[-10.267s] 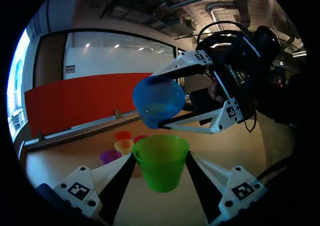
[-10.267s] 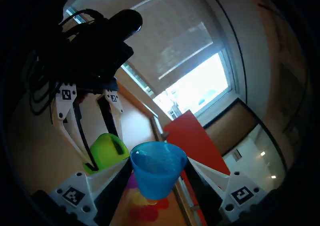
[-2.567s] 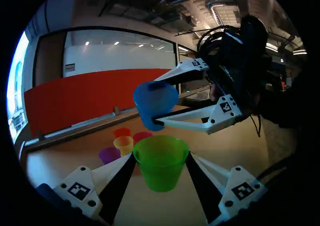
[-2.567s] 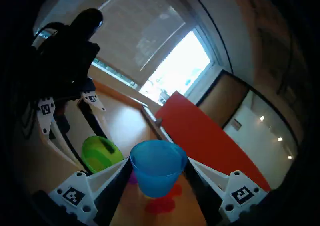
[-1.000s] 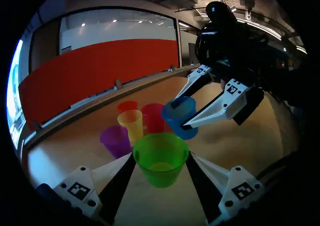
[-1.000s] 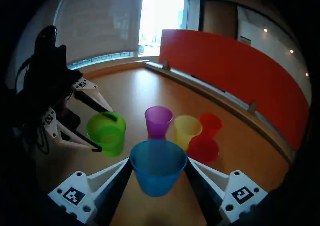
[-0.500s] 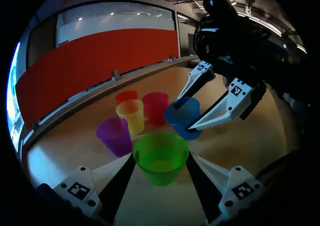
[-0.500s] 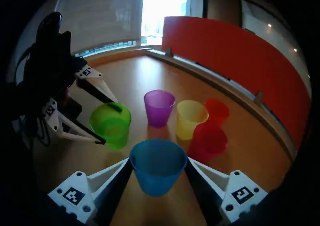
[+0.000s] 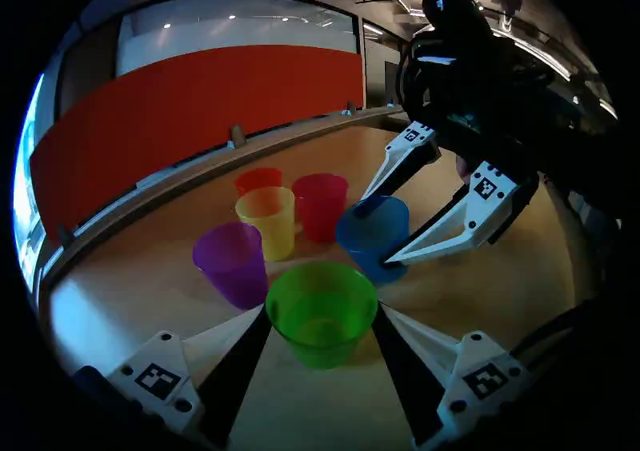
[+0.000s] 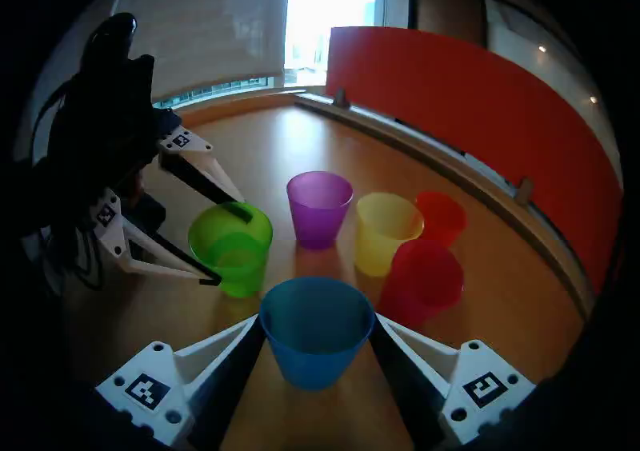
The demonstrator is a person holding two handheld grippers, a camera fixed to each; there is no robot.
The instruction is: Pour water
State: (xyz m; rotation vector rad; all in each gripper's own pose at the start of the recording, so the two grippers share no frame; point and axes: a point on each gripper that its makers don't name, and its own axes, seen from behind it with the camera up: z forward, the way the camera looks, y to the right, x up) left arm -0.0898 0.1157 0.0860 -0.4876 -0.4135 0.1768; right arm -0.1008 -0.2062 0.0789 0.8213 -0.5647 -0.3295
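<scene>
My left gripper [image 9: 322, 323] is shut on a green cup [image 9: 322, 313], held upright low over the wooden table [image 9: 480, 283]. In the right gripper view the same green cup [image 10: 231, 248] sits between the left gripper's fingers [image 10: 232, 208] at left. My right gripper [image 10: 317, 347] is shut on a blue cup [image 10: 317, 341], upright and close to the table. The left gripper view shows that blue cup [image 9: 373, 236] just right of the other cups, gripped by the right gripper [image 9: 376, 231]. Whether either cup holds water I cannot tell.
Purple [image 10: 318, 209], yellow [image 10: 385, 232], orange [image 10: 440, 216] and red [image 10: 423, 280] cups stand grouped on the table beyond the blue one. A red wall panel [image 10: 480, 115] runs behind a raised ledge [image 10: 432, 163]. A bright window [image 10: 328, 19] is at the far end.
Both cups have come down from a raised, tilted pouring pose to upright near the table. Over the last second both grippers sank slightly lower and nearer the group of cups.
</scene>
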